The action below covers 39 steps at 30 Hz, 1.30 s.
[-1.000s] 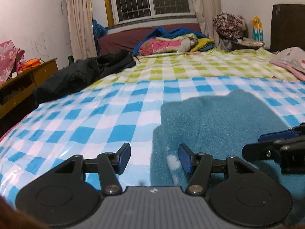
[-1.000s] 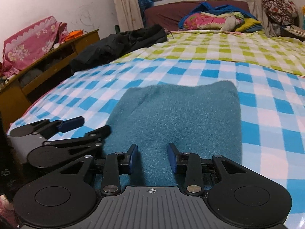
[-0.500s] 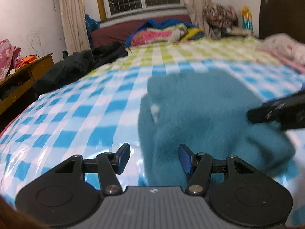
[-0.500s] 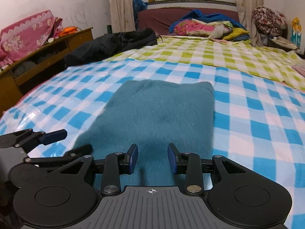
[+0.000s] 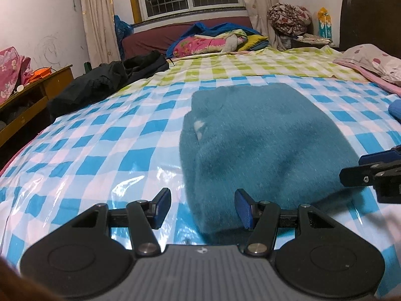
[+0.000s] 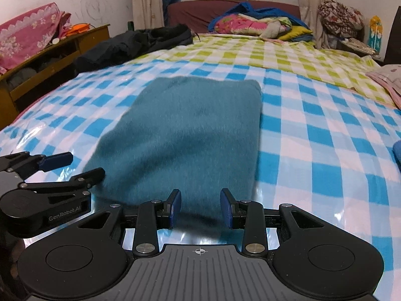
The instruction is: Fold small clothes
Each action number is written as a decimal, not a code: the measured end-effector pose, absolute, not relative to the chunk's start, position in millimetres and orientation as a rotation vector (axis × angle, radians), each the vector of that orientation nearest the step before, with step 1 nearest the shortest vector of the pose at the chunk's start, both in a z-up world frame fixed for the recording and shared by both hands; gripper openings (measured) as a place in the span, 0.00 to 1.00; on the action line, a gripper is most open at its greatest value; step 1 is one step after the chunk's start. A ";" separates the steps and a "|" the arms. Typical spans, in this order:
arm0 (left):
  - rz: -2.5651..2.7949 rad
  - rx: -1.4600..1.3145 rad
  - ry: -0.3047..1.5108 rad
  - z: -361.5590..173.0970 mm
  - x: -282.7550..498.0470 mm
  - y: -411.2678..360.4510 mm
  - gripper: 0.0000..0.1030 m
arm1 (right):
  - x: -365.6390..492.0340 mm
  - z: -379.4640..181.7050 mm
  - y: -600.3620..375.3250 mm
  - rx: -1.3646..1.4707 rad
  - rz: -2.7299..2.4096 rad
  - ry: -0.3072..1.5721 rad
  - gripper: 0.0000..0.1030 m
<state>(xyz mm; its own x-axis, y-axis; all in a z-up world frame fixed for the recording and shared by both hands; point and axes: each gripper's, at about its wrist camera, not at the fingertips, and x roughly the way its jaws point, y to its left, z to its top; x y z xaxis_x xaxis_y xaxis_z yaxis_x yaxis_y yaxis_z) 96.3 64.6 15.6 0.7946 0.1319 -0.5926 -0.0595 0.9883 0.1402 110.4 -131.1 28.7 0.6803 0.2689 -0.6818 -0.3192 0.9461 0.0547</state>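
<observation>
A folded teal fleece garment lies flat on the blue-and-white checked bed cover; it also shows in the right wrist view. My left gripper is open and empty, just short of the garment's near left corner. My right gripper is open and empty at the garment's near edge. In the left wrist view the right gripper's fingers reach in from the right. In the right wrist view the left gripper's fingers sit at the left.
A black jacket lies at the far left of the bed. Bedding is piled by the window. A pink pillow is at the right, a wooden shelf at the left, and something blue at the right edge.
Both grippers have drawn back and risen from the garment, staying open. The garment now lies further ahead and more of it shows.
</observation>
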 end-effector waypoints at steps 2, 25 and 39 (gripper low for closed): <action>0.099 0.115 0.650 16.1 91.4 63.0 0.60 | 106.6 26.7 -131.6 -0.068 0.328 0.761 0.33; 0.106 0.105 0.733 -13.3 56.1 49.1 0.74 | 68.3 -3.4 -137.5 -0.094 0.272 0.828 0.48; 0.129 0.135 0.729 -18.4 50.5 45.5 0.87 | 53.7 -14.0 -137.7 -0.123 0.250 0.841 0.54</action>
<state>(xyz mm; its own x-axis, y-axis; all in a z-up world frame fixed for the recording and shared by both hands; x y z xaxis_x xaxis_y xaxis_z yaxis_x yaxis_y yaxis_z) 50.5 45.5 -18.4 0.7387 0.1645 -0.6536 -0.0707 0.9833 0.1676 53.7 -137.7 -14.0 0.6394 0.1696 -0.7499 -0.2669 0.9637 -0.0096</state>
